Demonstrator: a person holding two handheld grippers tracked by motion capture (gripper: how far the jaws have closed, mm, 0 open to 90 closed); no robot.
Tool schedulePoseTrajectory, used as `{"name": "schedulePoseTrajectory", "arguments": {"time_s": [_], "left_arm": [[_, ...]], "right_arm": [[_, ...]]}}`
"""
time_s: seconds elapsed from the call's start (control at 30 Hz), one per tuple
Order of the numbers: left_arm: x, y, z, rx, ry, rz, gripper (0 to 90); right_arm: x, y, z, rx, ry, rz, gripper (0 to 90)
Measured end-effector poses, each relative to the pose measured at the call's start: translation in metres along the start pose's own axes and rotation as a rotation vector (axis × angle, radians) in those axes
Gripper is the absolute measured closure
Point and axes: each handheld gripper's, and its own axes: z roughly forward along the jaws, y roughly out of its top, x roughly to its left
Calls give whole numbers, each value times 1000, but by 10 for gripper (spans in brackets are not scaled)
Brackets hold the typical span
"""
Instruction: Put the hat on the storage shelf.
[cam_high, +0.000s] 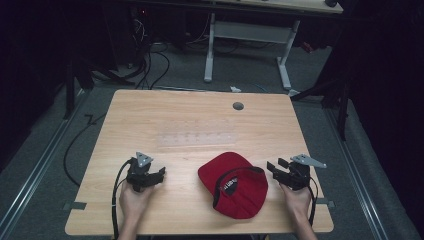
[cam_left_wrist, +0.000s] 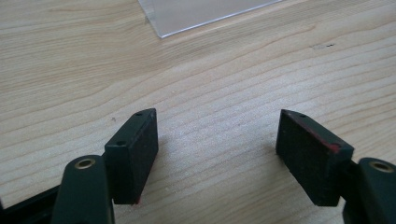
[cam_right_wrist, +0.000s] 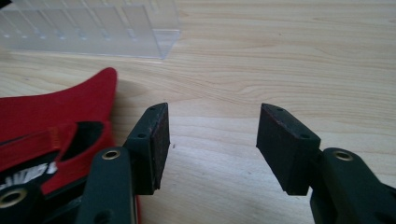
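Cap: red cap (cam_high: 233, 184) lies upside down on the worktop (cam_high: 200, 120), front right | Right gripper (cam_high: 281, 171) just beside it, fingers wide, empty | Left gripper (cam_high: 159, 176) well apart, fingers wide, empty | Progress: nothing gripped yet, handling all ahead

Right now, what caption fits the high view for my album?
A red cap lies upside down on the wooden table between the open left gripper and open right gripper.

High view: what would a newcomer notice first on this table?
A red cap lies upside down near the front edge of the wooden table. The left gripper and right gripper, both open, flank it. Beyond the cap lies a clear plastic tray.
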Motion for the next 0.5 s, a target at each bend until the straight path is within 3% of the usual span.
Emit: {"name": "schedulePoseTrajectory", "arguments": {"time_s": [0.23,0.5], "left_arm": [[0,0,0,0,0,0,298],[0,0,0,0,0,0,298]], "right_arm": [[14,3,-9,-18,53,-36,406],[24,2,-12,-23,80,-67,392]]}}
